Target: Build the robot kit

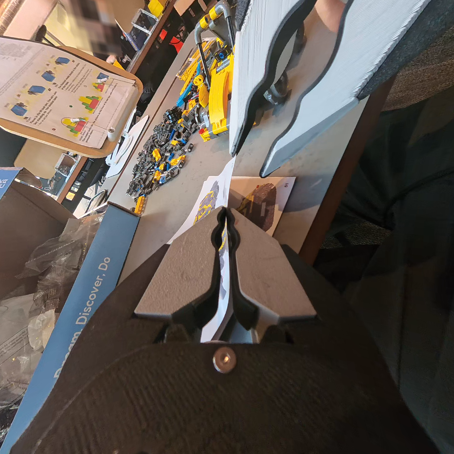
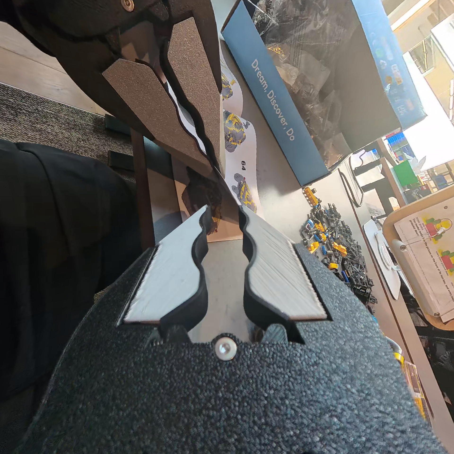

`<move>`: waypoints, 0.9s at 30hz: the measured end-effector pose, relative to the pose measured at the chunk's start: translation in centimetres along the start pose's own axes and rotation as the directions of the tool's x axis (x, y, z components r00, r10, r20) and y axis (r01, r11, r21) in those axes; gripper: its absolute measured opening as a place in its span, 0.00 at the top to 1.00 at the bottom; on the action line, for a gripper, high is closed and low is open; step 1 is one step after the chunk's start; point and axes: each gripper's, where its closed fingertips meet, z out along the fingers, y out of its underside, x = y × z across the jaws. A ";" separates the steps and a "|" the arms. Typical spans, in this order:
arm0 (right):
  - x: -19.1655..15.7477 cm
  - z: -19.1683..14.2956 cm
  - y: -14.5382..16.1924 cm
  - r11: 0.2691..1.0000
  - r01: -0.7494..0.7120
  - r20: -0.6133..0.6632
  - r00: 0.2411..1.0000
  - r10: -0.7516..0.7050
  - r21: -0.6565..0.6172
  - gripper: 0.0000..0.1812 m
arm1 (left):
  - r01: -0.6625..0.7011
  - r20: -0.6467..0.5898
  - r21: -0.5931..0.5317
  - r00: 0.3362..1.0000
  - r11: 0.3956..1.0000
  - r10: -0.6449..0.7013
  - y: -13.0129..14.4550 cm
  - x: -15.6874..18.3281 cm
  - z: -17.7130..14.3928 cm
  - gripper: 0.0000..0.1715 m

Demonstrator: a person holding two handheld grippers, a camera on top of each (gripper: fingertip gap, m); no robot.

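Page [image 1: 227,282] pinched in left gripper [image 1: 225,213], mostly hidden; right gripper [image 2: 224,213] open, empty.

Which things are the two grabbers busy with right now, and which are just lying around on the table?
Busy with:
- left gripper, shut on a page of the instruction booklet
- right gripper, open, close to that page

Lying around:
- pile of small bricks
- yellow brick model
- blue box
- grey table
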 end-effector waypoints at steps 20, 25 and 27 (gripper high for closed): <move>0.4 0.3 -0.4 1.000 -0.014 -0.010 1.000 0.015 0.008 0.87 | -0.003 0.002 0.001 1.000 1.000 0.003 -0.1 0.0 -0.1 1.00; 0.3 0.3 -0.3 1.000 -0.017 -0.010 1.000 0.017 0.009 0.87 | -0.001 0.002 0.000 1.000 1.000 0.001 0.0 0.0 -0.1 1.00; 0.3 0.3 -0.3 1.000 -0.018 -0.010 1.000 0.019 0.007 0.87 | -0.001 0.002 0.000 1.000 1.000 0.001 0.0 0.0 -0.1 1.00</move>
